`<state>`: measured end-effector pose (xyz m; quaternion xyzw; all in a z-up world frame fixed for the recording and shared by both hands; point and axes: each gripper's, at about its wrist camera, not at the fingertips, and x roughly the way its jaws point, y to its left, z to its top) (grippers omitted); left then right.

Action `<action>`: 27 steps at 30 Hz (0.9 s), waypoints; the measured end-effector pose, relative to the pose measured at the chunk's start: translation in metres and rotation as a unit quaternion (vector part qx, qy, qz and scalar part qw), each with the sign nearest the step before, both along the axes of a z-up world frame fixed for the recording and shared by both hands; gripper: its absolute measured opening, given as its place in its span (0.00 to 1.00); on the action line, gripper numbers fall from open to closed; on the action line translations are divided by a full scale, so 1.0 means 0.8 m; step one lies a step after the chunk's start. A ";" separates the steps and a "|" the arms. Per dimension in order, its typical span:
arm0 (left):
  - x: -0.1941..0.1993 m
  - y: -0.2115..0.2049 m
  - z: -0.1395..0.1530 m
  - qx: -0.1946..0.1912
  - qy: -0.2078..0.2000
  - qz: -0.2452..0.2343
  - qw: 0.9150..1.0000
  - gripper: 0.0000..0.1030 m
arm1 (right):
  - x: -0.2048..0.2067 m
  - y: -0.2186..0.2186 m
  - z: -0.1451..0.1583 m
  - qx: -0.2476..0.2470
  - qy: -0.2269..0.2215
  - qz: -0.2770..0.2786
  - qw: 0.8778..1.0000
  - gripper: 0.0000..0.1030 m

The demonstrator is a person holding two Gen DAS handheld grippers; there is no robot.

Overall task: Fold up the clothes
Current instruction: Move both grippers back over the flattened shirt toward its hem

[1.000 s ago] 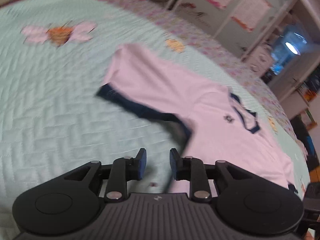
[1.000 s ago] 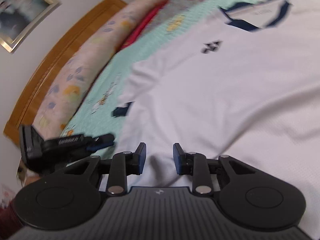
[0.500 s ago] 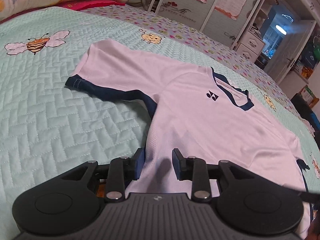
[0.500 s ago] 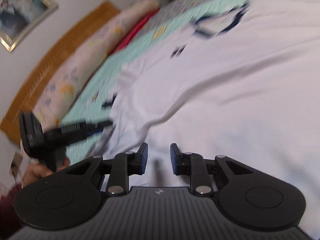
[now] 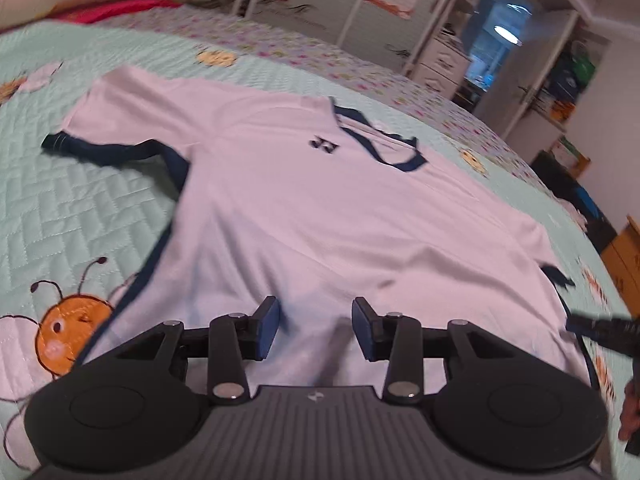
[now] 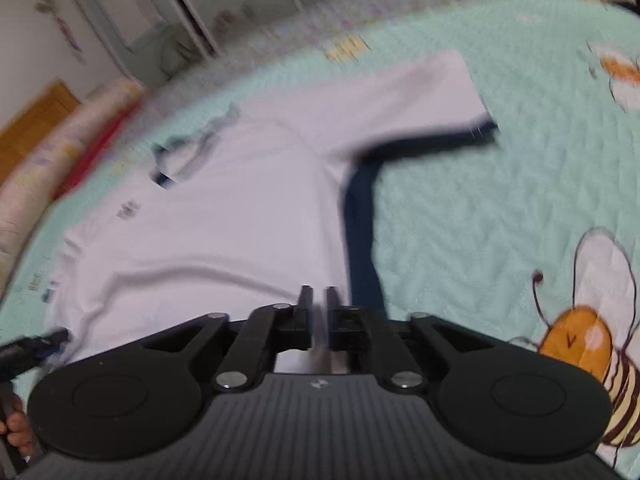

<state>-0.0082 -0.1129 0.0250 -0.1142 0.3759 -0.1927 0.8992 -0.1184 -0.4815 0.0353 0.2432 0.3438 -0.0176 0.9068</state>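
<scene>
We see the white T-shirt (image 5: 328,208) spread flat on the mint bedspread (image 5: 80,208), collar toward the upper right of the left view, long axis running from there down to the hem at our left claw (image 5: 315,328), whose fingers stand wide above the cloth. Bare quilt lies open at left. Our right claw (image 6: 319,304) is pinched narrow on the hem beside the navy side stripe (image 6: 360,232)

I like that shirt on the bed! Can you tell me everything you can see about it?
The shirt is white with short sleeves and dark navy trim at the collar, sleeve edges and side seams, plus a small dark logo on the chest. It lies spread front up on the green bee quilt, slightly wrinkled. The right gripper is shut on its hem.
</scene>
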 end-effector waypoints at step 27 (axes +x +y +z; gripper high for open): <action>-0.337 0.073 0.063 -0.012 0.091 0.054 0.994 0.43 | -0.382 0.129 0.071 -0.101 -0.051 0.032 0.993 0.35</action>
